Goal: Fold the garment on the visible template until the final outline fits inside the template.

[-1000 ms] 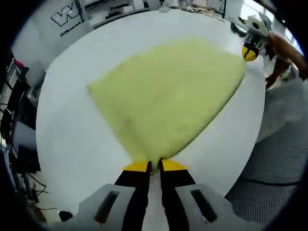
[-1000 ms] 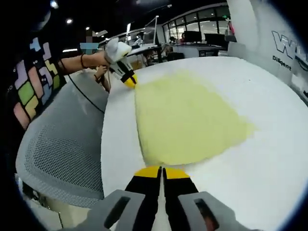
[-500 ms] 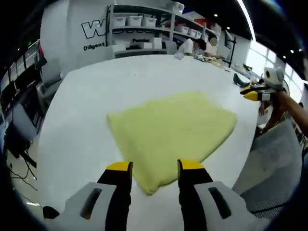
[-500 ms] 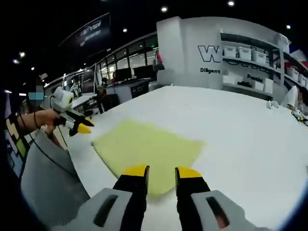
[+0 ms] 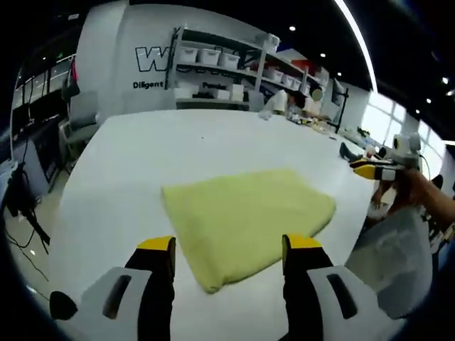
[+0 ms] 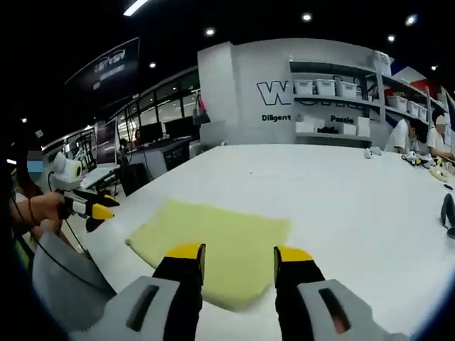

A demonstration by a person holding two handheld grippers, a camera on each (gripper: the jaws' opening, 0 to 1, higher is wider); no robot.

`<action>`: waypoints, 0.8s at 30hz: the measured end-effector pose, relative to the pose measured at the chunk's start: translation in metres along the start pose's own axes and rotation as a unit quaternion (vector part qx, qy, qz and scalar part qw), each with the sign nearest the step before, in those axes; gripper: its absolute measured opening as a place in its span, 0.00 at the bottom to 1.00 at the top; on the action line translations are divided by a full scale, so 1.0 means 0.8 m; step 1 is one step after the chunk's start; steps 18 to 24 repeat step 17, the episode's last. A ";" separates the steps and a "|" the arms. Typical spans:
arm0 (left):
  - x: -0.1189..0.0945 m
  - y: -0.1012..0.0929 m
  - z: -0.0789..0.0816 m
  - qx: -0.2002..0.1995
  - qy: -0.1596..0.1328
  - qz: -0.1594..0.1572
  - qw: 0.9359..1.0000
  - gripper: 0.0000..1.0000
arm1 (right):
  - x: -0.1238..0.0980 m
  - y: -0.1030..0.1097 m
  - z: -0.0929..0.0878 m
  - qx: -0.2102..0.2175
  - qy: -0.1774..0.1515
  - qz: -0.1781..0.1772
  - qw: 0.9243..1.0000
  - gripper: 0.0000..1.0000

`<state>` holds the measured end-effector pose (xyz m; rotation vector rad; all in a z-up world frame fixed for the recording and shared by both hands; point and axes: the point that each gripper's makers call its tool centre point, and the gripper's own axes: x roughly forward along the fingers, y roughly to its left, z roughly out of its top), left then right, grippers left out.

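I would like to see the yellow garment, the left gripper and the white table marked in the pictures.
yellow garment [image 5: 245,213], left gripper view, middle of the cloth.
left gripper [image 5: 229,245], left gripper view, midway between its fingertips.
white table [image 6: 355,192], right gripper view, bare top.

- The bench [image 5: 128,163] is a broad white top with a smooth, plain surface, running back toward a wall with shelving.
- A pale yellow folded garment [image 5: 245,213] lies flat on the bench, near its front edge, a rough four-sided shape with soft, rounded corners.
- In the right gripper view the same garment [image 6: 213,245] sits near the left edge of the bench [image 6: 355,206].
- At the far end, small items [image 6: 412,160] lie on the top, too small to tell.
- A dark object [image 6: 448,213] rests at the right edge.
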<state>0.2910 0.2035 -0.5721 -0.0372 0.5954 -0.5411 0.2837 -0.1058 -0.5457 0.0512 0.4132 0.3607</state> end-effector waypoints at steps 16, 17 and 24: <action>-0.011 0.027 -0.002 -0.040 -0.017 0.054 0.998 0.78 | 0.018 -0.012 -0.004 0.024 -0.017 -0.047 0.998 0.78; -0.012 0.031 -0.007 -0.046 -0.007 0.066 0.997 0.77 | 0.018 -0.015 -0.004 0.027 -0.016 -0.053 0.998 0.81; -0.012 0.031 -0.007 -0.046 -0.007 0.066 0.997 0.77 | 0.018 -0.015 -0.004 0.027 -0.016 -0.053 0.998 0.81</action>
